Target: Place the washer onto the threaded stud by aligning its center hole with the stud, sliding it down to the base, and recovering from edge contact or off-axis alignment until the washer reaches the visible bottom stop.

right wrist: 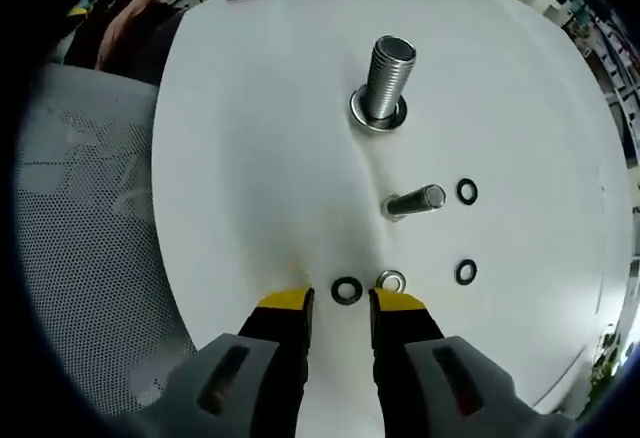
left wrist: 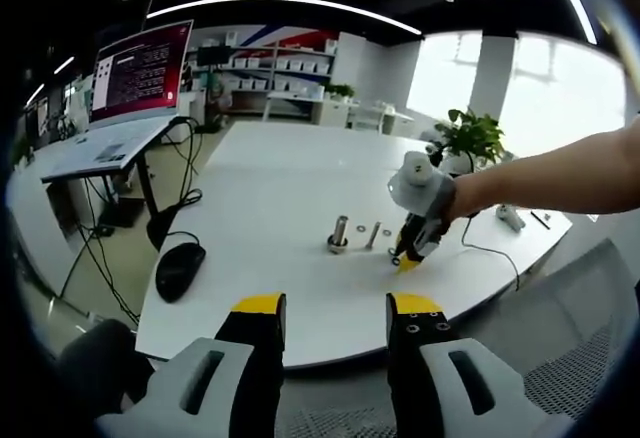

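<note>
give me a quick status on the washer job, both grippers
Right hand-held gripper open, low over the table, a dark washer between its tips. Left hand-held gripper open, held back. Large threaded stud upright, nothing blocking it.

The text on the red-lit monitor screen (left wrist: pixel 140 73) is way too blurred to be read. The small washers near the short steel stud (left wrist: pixel 373 235) can't be made out in the left gripper view. The silver washer (right wrist: pixel 390 281) is partly covered by the right gripper (right wrist: pixel 342 303).
</note>
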Tool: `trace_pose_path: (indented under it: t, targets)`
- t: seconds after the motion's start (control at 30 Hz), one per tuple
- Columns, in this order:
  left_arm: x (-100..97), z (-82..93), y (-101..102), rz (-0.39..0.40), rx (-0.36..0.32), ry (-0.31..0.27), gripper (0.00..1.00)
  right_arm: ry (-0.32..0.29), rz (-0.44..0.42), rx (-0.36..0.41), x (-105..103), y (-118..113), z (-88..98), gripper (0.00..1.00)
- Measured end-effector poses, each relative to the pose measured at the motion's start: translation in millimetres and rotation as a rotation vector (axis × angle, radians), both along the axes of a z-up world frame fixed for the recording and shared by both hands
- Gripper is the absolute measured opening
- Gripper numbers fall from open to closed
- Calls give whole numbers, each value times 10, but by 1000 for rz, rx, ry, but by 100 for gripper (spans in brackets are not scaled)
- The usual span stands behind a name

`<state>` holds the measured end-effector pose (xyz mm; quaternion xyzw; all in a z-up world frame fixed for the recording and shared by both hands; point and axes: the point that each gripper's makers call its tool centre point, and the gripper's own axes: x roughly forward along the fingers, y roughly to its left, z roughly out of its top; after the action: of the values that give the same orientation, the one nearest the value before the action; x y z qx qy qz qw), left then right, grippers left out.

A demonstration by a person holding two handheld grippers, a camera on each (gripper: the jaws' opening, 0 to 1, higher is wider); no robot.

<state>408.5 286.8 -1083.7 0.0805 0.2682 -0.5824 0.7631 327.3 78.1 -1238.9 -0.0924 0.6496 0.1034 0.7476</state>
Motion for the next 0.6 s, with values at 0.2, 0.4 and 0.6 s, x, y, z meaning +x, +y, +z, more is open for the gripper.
trace_pose_path:
  t: [0.2,0.4,0.6]
  targets:
    - [-1,1,-8,-1,1,1,38,-17,-4,-3,-2,12,7,25]
    - [13,-12,0,-2,1,1,38,-44,-11,6,2,1,-1,23]
    - [6,1,-2,2,-1,1,38,-37,4,3,-10,33,7,21]
